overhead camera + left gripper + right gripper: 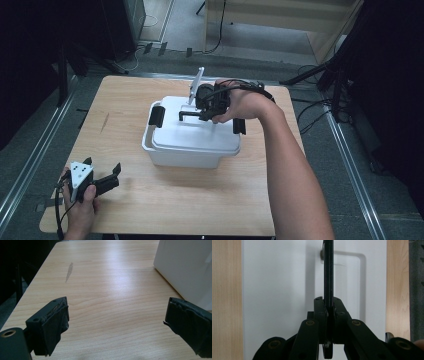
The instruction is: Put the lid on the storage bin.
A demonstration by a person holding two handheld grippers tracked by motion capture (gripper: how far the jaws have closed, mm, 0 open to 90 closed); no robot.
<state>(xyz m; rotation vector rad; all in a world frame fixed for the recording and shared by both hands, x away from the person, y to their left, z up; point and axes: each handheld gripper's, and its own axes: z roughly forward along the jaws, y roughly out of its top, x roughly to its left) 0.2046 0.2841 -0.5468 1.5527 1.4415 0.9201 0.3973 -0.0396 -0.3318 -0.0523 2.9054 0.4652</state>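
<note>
Handle (328, 270), thin and black, is being clamped edge-on between the closed jaws of the right hand-held gripper (328, 307), which is being held above the middle of the white box lid (279, 290). In the right gripper view the handle is being seen as a narrow dark strip rising from the pads toward a pivot at the edge of a rectangular recess in the lid. In the high view the right hand-held gripper (192, 115) is being held over the lid by a hand (245, 102) reaching in from the right, and the handle (189, 116) is being lifted off the lid's surface.

Around it, the white storage box (185, 155) is being carried near the middle of the wooden counter (165, 205), with black latches (157, 115) being shown at its left and right ends.

Well apart, at the near left corner of the counter, the left hand-held gripper (104, 175) is being held low with its jaws spread wide and nothing between them. In the left gripper view its two padded fingers (53, 325) are being seen far apart over bare wood, with the box wall (185, 267) being shown at the upper right.
</note>
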